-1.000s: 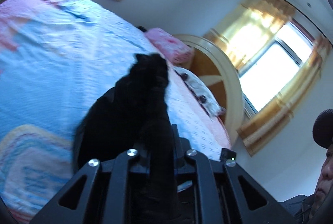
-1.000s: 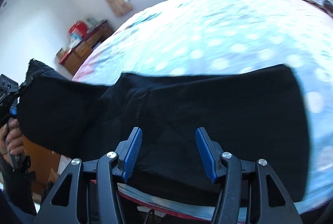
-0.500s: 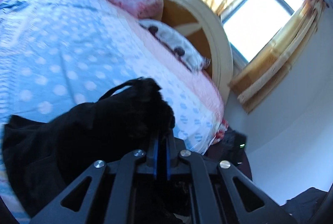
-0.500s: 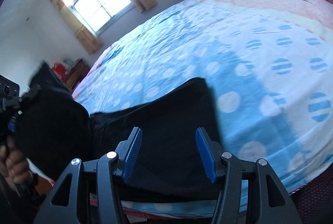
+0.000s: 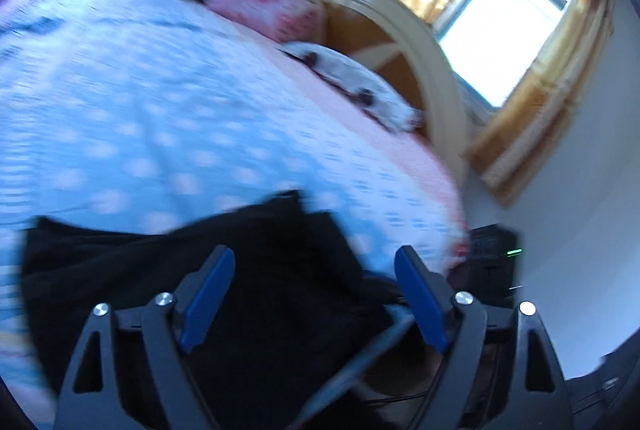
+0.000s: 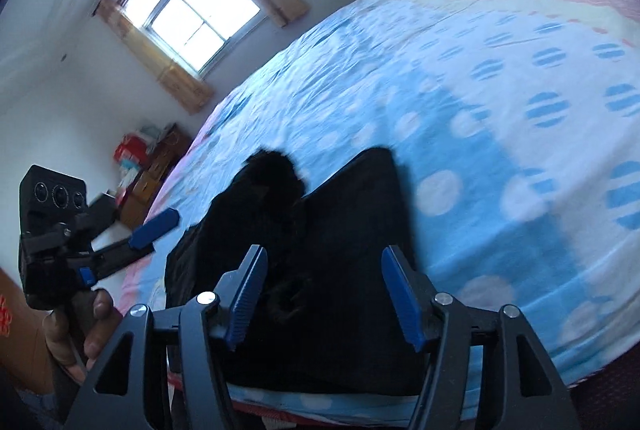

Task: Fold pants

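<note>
Pants [image 6: 320,270] are heaped on the bed's [image 6: 500,118] near edge, directly ahead of the right tool [image 6: 322,294], left tool [image 5: 312,294] alongside; both are spread wide, nothing held.

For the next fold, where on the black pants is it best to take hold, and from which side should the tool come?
Probably the far corner of the pants, where a flat edge ends in a point on the bed. The open right tool hangs just over the near edge, so it could reach forward and pinch that corner. The middle hump is bunched and looks harder to grip cleanly.
</note>
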A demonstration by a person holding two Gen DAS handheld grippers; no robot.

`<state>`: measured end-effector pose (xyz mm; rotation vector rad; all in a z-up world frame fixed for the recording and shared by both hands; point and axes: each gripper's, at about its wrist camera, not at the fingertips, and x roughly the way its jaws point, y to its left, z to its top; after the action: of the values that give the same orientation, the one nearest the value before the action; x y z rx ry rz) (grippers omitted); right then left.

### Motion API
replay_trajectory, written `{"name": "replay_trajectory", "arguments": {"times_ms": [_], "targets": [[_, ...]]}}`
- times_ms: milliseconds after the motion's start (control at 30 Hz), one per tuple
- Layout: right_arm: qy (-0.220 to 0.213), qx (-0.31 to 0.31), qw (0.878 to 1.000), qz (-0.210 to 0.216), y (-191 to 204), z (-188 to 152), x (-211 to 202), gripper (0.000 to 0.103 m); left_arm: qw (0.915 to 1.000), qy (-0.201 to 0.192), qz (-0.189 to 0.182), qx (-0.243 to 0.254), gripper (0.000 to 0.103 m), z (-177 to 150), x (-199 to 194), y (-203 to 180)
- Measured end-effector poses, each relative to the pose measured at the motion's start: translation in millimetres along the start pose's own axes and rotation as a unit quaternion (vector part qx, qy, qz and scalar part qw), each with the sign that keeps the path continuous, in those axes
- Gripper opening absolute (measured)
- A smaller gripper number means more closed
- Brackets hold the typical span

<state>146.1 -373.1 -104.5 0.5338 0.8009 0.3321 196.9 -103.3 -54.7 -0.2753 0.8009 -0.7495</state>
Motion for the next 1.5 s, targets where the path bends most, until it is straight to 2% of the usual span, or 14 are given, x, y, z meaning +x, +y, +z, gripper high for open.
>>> {"name": "replay_trajectory", "arguments": {"times_ms": [100,167,300,467,600,767,833,933,1033,1067,1133,1167,1367,1500], "targets": [[0.013,-0.038,0.999,-0.001,22.0,0.9,6.5,0.062,0.9909,-0.019,0.130,0.031,0.092,-18.9,-16.9,21.6],[0.011,-0.072,0.997,-0.025,38.5,1.5,9.3,0.062,0.9857,-0.015,0.167,0.020,0.092,-30.6,-22.9,38.0],[-0.017,-0.143,0.989,-0.041,69.3,-0.2,-0.8,0.062,0.9865,-0.019,0.161,-0.024,0.092,-51.3,-36.7,62.3],[0.097,-0.160,0.980,-0.069,71.2,-11.0,37.7,0.062,0.9864,-0.017,0.155,-0.051,0.092,-62.2,-35.7,75.8],[0.110,-0.173,0.976,-0.075,72.6,-8.6,41.4,0.020,0.9864,-0.024,0.154,-0.052,0.092,-62.4,-34.9,76.1],[0.091,-0.218,0.967,-0.101,83.3,1.6,13.4,0.014,0.9835,-0.031,0.174,-0.039,0.097,-62.3,-33.6,77.6],[0.099,-0.220,0.959,-0.151,69.3,-0.1,12.9,0.012,0.9837,-0.027,0.173,-0.041,0.097,-64.6,-29.4,81.1],[0.148,-0.171,0.962,-0.154,34.6,-5.3,25.6,0.012,0.9834,-0.017,0.175,-0.044,0.097,-68.3,-22.4,86.1],[0.139,-0.170,0.965,-0.141,34.8,-3.8,22.0,0.017,0.9835,-0.010,0.176,-0.039,0.097,-71.1,-17.0,86.5],[0.138,-0.170,0.966,-0.139,37.5,-1.4,20.5,0.022,0.9839,-0.009,0.175,-0.037,0.097,-71.4,-15.4,85.8],[0.119,-0.177,0.965,-0.154,42.4,7.0,15.6,0.057,0.9844,-0.006,0.173,-0.034,0.097,-72.4,-12.1,84.9],[0.110,-0.178,0.965,-0.158,45.0,8.7,12.8,0.059,0.9848,-0.003,0.170,-0.033,0.097,-73.7,-10.2,84.3],[0.103,-0.120,0.982,-0.107,26.2,43.7,35.0,0.060,0.9852,0.001,0.168,-0.031,0.097,-76.7,-8.5,82.2],[0.146,-0.042,0.988,-0.033,7.2,49.1,69.4,0.059,0.9840,-0.004,0.176,-0.031,0.097,-76.5,-12.3,81.8]]}}
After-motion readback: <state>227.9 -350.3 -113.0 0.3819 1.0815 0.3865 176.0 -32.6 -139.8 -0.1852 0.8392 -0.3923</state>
